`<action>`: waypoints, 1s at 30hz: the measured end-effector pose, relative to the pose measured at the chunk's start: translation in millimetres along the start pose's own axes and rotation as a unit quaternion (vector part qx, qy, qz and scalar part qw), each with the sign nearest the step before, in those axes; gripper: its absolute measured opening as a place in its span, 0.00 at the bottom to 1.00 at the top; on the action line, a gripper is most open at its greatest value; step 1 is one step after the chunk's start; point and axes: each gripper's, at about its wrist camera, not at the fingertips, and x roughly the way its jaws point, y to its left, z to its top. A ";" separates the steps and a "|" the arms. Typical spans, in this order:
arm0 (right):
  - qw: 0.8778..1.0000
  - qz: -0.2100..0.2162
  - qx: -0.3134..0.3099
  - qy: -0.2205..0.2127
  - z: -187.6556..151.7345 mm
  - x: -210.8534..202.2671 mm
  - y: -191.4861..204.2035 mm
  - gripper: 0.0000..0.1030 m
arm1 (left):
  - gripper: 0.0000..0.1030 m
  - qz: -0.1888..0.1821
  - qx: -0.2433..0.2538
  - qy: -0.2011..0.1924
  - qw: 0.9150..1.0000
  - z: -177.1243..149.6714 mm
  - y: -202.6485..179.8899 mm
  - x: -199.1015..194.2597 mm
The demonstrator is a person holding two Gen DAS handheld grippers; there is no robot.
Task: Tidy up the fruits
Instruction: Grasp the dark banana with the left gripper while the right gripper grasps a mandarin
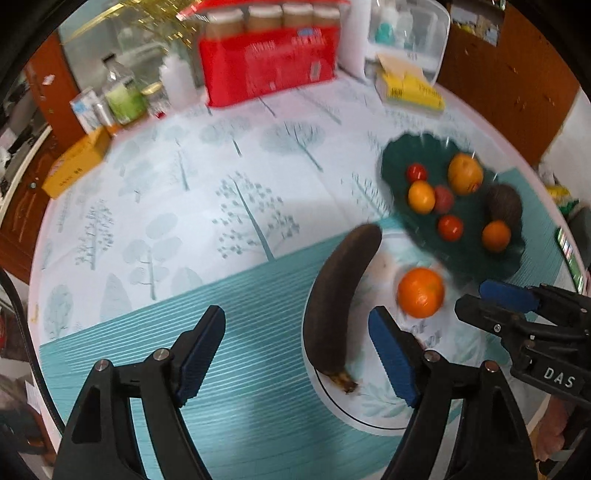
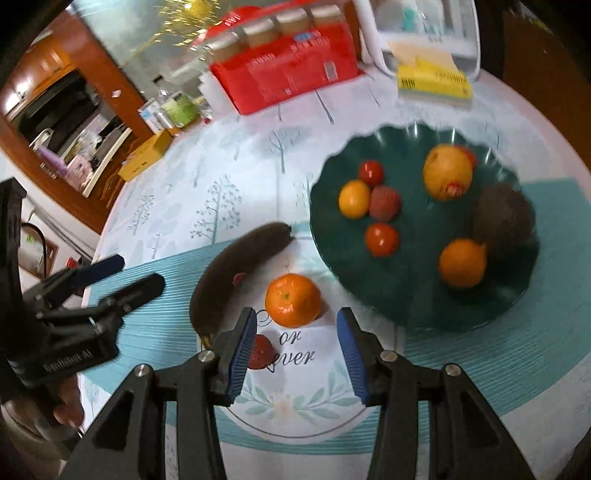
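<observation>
A blackened banana (image 1: 338,299) (image 2: 236,269) and a mandarin (image 1: 421,292) (image 2: 293,300) lie on a white printed plate (image 1: 369,410) (image 2: 295,406). A small red fruit (image 2: 260,352) on that plate is half hidden behind my right gripper's left finger. Beyond it, a dark green scalloped plate (image 1: 399,155) (image 2: 406,295) holds several fruits. My left gripper (image 1: 297,315) (image 2: 110,280) hovers open over the banana's stem half, its pads apart from the fruit. My right gripper (image 2: 296,314) (image 1: 476,295) is open just short of the mandarin, with nothing between its pads.
At the back of the round table stand a red carton (image 1: 266,62), a yellow book (image 1: 410,88), bottles (image 1: 122,96), a yellow box (image 1: 74,166) and a white bin (image 1: 406,33). A phone (image 1: 569,254) lies at the right edge. A teal mat (image 1: 240,295) underlies both plates.
</observation>
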 end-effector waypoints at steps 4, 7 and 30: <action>1.000 -0.003 0.021 0.015 -2.1 21.6 2.7 0.44 | 0.76 -0.008 0.011 0.021 1.000 1.2 -1.1 27.1; 0.999 -0.016 0.019 0.025 -2.1 35.0 8.5 0.45 | 0.76 -0.017 0.015 0.029 0.999 1.1 -0.8 41.5; 1.000 -0.013 0.009 0.001 0.3 53.8 5.4 0.44 | 0.31 -0.032 0.057 0.027 0.997 -0.8 -27.6 65.4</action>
